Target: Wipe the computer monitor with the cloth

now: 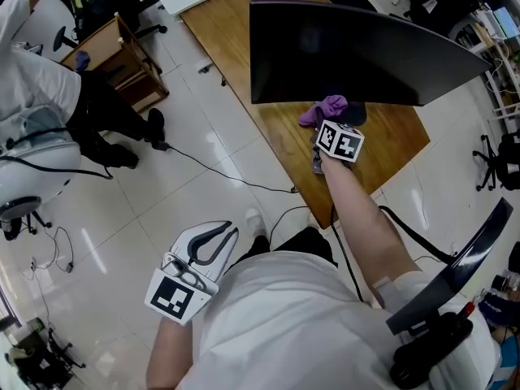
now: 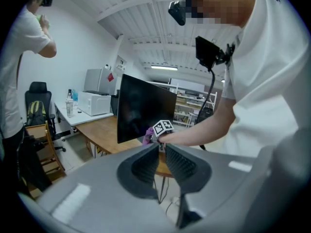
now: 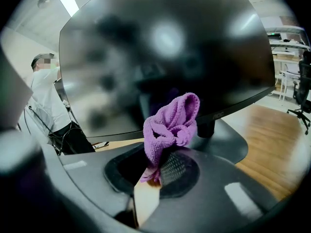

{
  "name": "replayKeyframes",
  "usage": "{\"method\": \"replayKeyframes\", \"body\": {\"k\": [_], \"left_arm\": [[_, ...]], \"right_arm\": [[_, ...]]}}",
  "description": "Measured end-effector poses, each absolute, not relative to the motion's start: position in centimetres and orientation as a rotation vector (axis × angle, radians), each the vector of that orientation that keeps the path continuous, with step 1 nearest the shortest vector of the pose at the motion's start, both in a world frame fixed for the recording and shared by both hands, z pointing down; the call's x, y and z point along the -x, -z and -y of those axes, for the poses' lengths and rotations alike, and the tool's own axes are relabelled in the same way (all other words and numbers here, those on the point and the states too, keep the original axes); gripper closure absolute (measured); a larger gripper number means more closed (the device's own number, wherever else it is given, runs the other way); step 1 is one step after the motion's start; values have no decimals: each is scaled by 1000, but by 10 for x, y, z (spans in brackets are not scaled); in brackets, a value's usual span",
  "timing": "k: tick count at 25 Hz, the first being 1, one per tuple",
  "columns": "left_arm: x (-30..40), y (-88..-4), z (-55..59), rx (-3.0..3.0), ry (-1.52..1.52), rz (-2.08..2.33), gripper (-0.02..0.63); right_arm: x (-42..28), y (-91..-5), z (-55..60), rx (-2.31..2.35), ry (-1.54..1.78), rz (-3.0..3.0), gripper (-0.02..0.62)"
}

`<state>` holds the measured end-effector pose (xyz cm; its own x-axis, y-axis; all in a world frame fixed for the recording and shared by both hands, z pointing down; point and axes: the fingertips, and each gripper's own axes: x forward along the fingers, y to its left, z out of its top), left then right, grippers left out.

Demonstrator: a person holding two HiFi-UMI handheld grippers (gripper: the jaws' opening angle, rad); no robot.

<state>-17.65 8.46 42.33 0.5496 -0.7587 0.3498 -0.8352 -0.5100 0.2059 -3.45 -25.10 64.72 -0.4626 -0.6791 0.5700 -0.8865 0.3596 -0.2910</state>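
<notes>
A wide, dark curved monitor (image 1: pixel 357 51) stands on a wooden desk (image 1: pixel 236 39). My right gripper (image 1: pixel 322 127) is held just in front of the screen's lower edge, shut on a bunched purple cloth (image 1: pixel 325 108). In the right gripper view the cloth (image 3: pixel 170 125) sticks up from the gripper (image 3: pixel 158 161) close to the screen (image 3: pixel 165 47), above the stand base (image 3: pixel 223 140). My left gripper (image 1: pixel 221 234) hangs low over the floor, away from the desk, shut and holding nothing. The left gripper view has its jaw tips (image 2: pixel 162 148) pointing towards the monitor (image 2: pixel 143 110) and cloth (image 2: pixel 147 137).
A person (image 1: pixel 32 80) stands at the left by a wooden cabinet (image 1: pixel 122 59). Cables (image 1: pixel 211 169) trail over the tiled floor to the desk. A second dark monitor (image 1: pixel 463 266) is at the lower right. A white table with appliances (image 2: pixel 95 103) stands behind.
</notes>
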Motion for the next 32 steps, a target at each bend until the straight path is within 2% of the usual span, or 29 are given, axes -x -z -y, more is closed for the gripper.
{"method": "replayKeyframes", "body": {"k": [32], "left_arm": [[215, -423, -121, -2318, -249, 1505, 541]], "right_arm": [[193, -624, 195, -952, -719, 2453, 548]]}}
